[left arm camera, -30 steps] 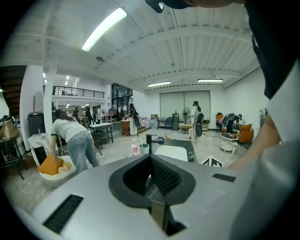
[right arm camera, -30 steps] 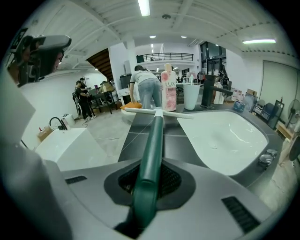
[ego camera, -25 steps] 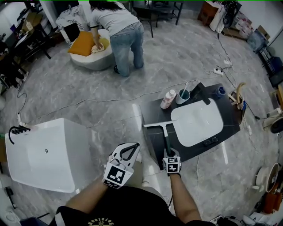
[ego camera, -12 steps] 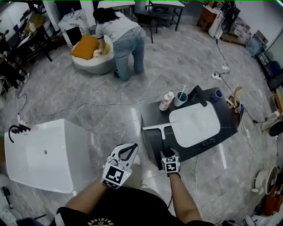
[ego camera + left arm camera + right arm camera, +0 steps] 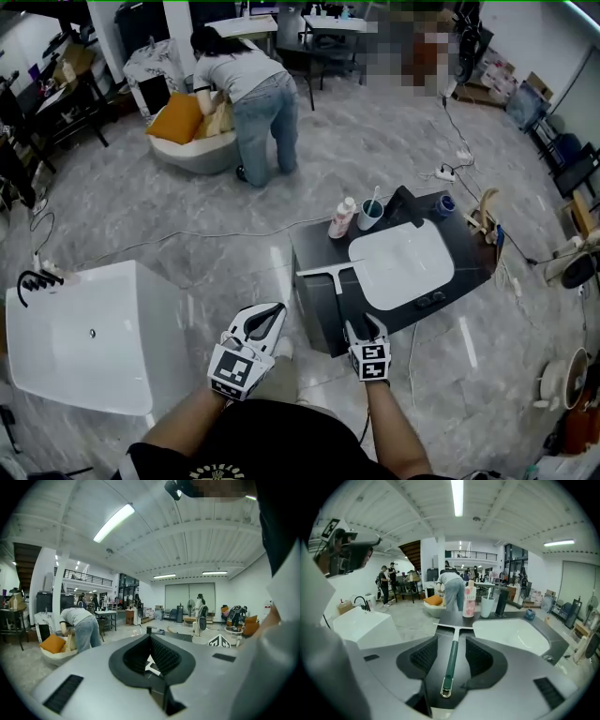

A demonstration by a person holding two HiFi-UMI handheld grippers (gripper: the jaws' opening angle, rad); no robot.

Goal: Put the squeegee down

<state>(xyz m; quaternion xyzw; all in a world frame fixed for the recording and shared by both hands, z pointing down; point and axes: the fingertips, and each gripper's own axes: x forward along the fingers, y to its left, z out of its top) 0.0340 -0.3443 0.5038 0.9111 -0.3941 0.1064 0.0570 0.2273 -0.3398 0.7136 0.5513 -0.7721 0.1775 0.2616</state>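
Squeegee (image 5: pixel 452 651) lying flat on the dark desk (image 5: pixel 314 246), blade across the far end, green handle running back toward the near edge and ending in a small metal loop; it sits just beside the left rim of the white basin (image 5: pixel 401 262), apart from the bottle (image 5: pixel 339 217) and cup (image 5: pixel 369 214) at the back. Right tool (image 5: pixel 365 325) behind the handle end: its jaws have just been opening and stand spread, the handle showing in line between them with neither pad on it. Left tool (image 5: pixel 277 307) off the desk to the left, over the floor, its jaws pressed together at the tips with nothing between them. The placement itself appears done; the step in hand is judged to be the retreat. It is best made straight back along the line of the handle and upward, jaws held wide, so that no pad catches the loop or turns the handle. The handle end lies near the desk edge, so a sideways brush could push it off
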